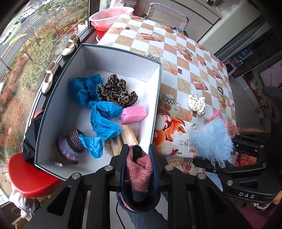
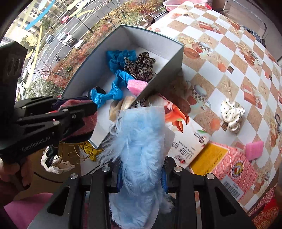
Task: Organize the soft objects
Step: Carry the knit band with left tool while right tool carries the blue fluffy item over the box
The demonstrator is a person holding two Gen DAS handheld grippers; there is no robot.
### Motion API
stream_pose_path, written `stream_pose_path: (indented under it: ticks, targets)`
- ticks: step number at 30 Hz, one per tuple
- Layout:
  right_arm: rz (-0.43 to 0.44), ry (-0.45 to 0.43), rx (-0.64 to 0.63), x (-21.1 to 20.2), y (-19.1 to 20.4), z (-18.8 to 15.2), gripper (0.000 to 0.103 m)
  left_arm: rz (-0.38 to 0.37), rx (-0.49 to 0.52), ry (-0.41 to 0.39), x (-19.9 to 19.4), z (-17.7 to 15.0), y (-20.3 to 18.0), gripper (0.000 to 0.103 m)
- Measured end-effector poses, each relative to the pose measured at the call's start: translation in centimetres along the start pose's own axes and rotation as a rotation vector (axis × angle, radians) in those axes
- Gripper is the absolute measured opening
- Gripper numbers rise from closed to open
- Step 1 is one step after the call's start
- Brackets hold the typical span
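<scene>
Left gripper (image 1: 138,149) is pinched tight on a pink-and-black knitted piece (image 1: 139,169), bottom centre of the left wrist view, hanging over the near rim of the open white-lined box (image 1: 123,59). Right gripper (image 2: 141,169) is clamped on a light-blue fluffy piece (image 2: 139,151) that fills the bottom centre of the right wrist view, just beside the box's near right corner; the same fluff shows at right in the left wrist view (image 1: 211,141). Inside the box: two crumpled blue shoe covers (image 1: 84,88), a leopard-print scrunchie (image 1: 116,89) touching them, a pink sponge (image 1: 134,114) against the right wall, a purple knitted item (image 1: 70,146) at lower left, a beige item (image 1: 130,135) partly under the blue covers. On the checkered tablecloth (image 1: 158,35), right of the box: a white polka-dot scrunchie (image 2: 232,114), well apart from the box; a second pink sponge (image 2: 253,149) touching a red patterned carton (image 2: 234,169); a white printed carton (image 2: 186,144) with an orange flower lying against the box wall. Pink basin (image 1: 111,15) sits at the table's far end, upper centre. Two cream shoes (image 1: 70,44) stand on the window ledge at upper left.
</scene>
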State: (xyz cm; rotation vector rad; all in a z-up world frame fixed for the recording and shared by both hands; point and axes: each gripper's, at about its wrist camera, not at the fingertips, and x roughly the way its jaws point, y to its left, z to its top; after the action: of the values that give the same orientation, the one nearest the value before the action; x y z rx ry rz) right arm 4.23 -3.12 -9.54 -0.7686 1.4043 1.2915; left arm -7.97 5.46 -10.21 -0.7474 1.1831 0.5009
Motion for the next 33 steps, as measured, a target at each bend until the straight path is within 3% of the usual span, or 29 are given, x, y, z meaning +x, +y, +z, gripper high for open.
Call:
stream_pose_path:
  ticks: [13,33]
  targets:
    - [0.021,-0.032,-0.092,-0.3,3.3,4.6,0.034,0.06,-0.051,-0.013,0.8,0.3,2.3,0.025]
    - [0.021,-0.013,-0.065,0.6,2.7,5.8,0.034,0.058,-0.052,0.004,1.6,1.4,3.2,0.025]
